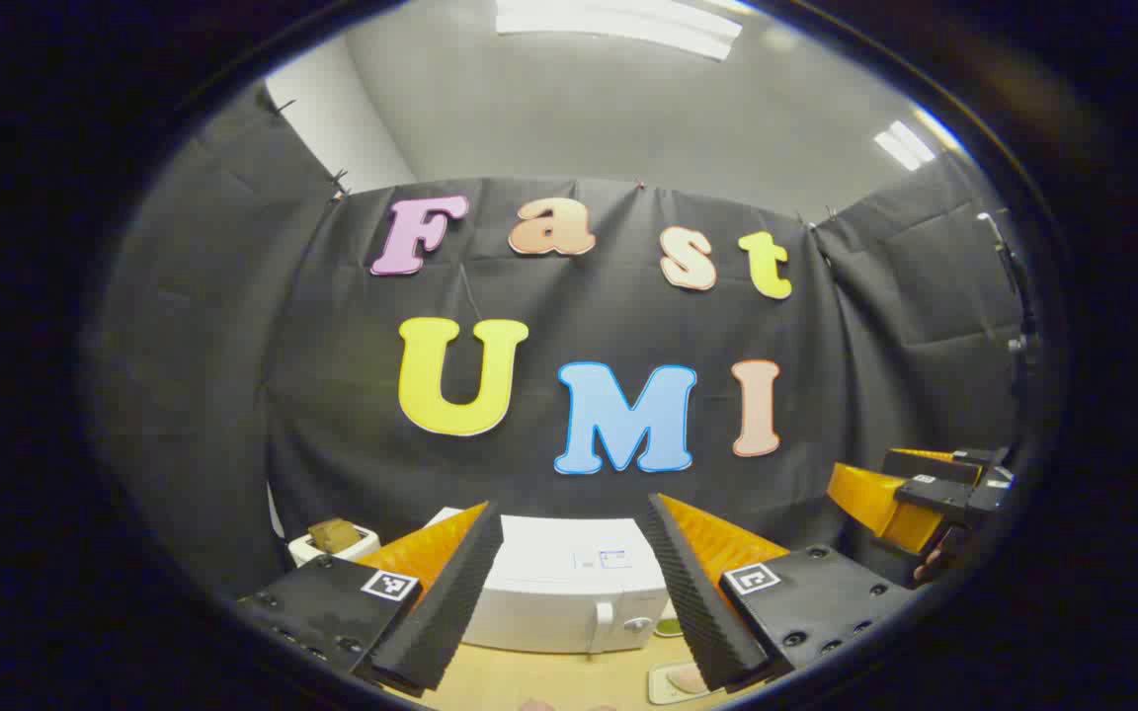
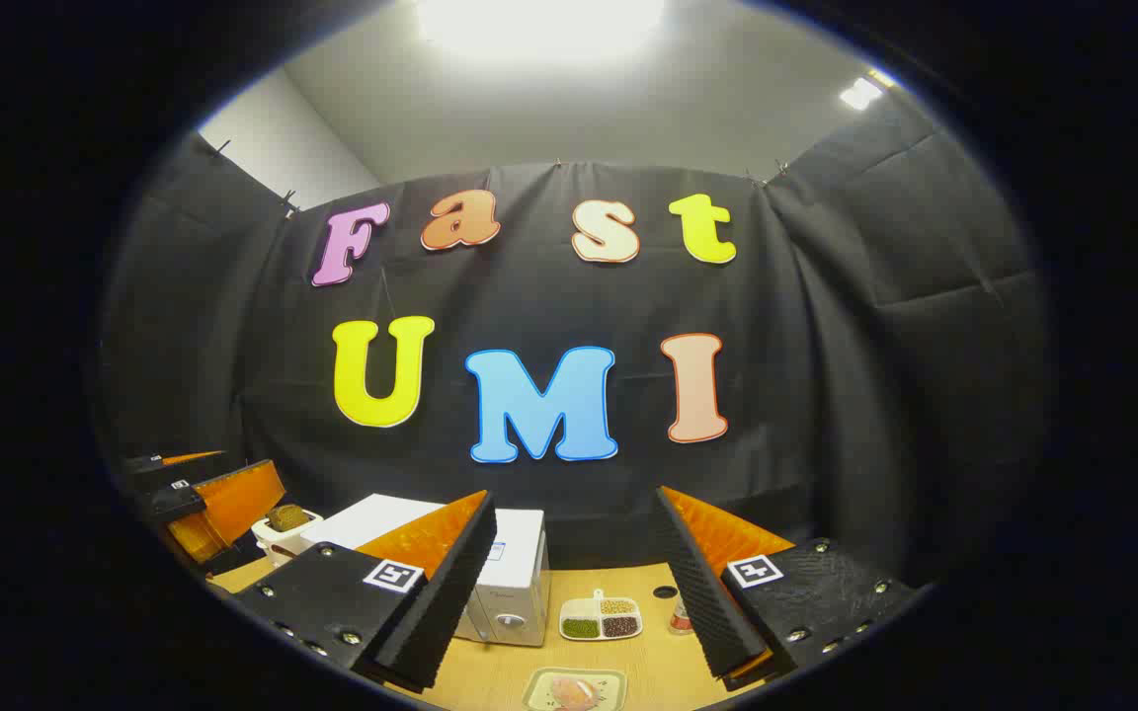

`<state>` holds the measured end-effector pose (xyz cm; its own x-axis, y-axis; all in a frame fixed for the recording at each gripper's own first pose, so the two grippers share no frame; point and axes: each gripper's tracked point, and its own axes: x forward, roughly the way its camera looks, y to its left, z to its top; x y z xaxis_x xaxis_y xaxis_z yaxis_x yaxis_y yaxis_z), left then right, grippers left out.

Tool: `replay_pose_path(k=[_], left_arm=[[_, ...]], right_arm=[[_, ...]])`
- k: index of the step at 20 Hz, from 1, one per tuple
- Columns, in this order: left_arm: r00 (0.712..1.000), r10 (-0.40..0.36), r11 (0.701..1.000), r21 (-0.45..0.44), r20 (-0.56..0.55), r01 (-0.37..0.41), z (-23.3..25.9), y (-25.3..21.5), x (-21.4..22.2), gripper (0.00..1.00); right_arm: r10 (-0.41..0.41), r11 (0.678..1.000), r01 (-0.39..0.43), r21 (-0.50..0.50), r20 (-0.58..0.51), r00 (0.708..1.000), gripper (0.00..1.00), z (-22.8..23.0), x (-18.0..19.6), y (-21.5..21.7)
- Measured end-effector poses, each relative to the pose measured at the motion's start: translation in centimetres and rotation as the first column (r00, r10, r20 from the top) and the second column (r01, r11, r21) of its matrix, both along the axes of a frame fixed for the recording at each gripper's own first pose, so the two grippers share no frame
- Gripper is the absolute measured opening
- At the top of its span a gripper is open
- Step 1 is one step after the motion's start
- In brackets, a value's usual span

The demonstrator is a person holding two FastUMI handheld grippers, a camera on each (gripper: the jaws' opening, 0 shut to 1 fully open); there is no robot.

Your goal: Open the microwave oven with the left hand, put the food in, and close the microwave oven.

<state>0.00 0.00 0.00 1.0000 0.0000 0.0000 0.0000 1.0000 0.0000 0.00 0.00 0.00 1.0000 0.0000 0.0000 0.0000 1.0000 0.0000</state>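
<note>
A white microwave (image 1: pixel 569 592) stands on the wooden table with its door shut and its handle (image 1: pixel 601 624) toward the right. My left gripper (image 1: pixel 574 509) is held open in front of it and above the table, apart from it. A small plate of food (image 2: pixel 574 689) lies on the table near the front edge, also at the bottom of the left gripper view (image 1: pixel 676 679). My right gripper (image 2: pixel 574 499) hovers open over the table to the right of the microwave (image 2: pixel 515 583), holding nothing. Each gripper shows in the other's view: the right one (image 1: pixel 910 499), the left one (image 2: pixel 203 504).
A white toaster (image 1: pixel 332 541) with a slice of bread stands left of the microwave. A divided dish of beans (image 2: pixel 601 618) and a small jar (image 2: pixel 680 617) sit to the microwave's right. The black cloth wall closes off the back of the wooden table (image 2: pixel 490 681).
</note>
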Motion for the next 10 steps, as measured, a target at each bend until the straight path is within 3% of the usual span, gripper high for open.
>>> replay_pose_path(k=[3,5,7,10], left_arm=[[0.999,0.042,0.997,0.066,0.012,-0.043,0.1,1.4,0.7,0.97],[0.999,0.029,0.994,0.109,0.028,-0.032,0.3,0.9,0.5,0.96],[0.999,-0.027,0.996,0.085,0.042,0.023,0.4,-0.7,0.4,0.96],[0.997,-0.046,0.997,0.068,0.060,0.042,0.2,-1.0,0.2,0.96]], right_arm=[[0.003,1.000,-0.003,-0.003,-0.003,1.000,0.96,-0.5,0.3,0.1],[0.006,1.000,-0.006,-0.004,-0.012,1.000,0.96,-0.8,0.4,0.2],[0.003,1.000,-0.003,-0.005,-0.019,1.000,0.96,-1.2,0.4,0.2],[-0.005,1.000,0.005,-0.004,-0.028,1.000,0.96,-1.6,0.3,0.0]])
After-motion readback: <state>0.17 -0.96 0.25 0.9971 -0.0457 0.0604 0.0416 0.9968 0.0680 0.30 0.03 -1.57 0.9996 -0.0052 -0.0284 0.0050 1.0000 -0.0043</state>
